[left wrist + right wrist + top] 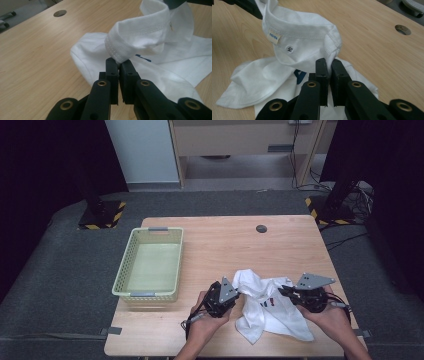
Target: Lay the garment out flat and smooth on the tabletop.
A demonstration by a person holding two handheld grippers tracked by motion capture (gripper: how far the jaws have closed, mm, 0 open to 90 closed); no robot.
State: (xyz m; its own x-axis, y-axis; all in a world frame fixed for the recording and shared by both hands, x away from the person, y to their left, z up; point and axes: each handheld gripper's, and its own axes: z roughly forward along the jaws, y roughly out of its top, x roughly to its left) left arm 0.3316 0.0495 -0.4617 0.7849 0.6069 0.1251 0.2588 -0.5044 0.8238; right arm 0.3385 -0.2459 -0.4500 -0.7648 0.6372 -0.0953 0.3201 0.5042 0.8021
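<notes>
A white T-shirt (265, 307) with a small blue print lies crumpled near the front of the wooden table (220, 245). My left gripper (235, 293) is shut on the ribbed collar (117, 51) at the shirt's left end, and the cloth is lifted off the wood there. My right gripper (284, 291) is shut on the collar's other side (332, 47). In the right gripper view a size label (273, 36) shows inside the neck of the T-shirt (262, 75). The left gripper view has the collar stretching from my left gripper (119, 62) up towards the other one.
A pale green plastic basket (150, 265) stands empty on the table's left half. A round dark cable hole (261, 228) sits near the far edge. Bare wood lies between the basket and the shirt and across the far half.
</notes>
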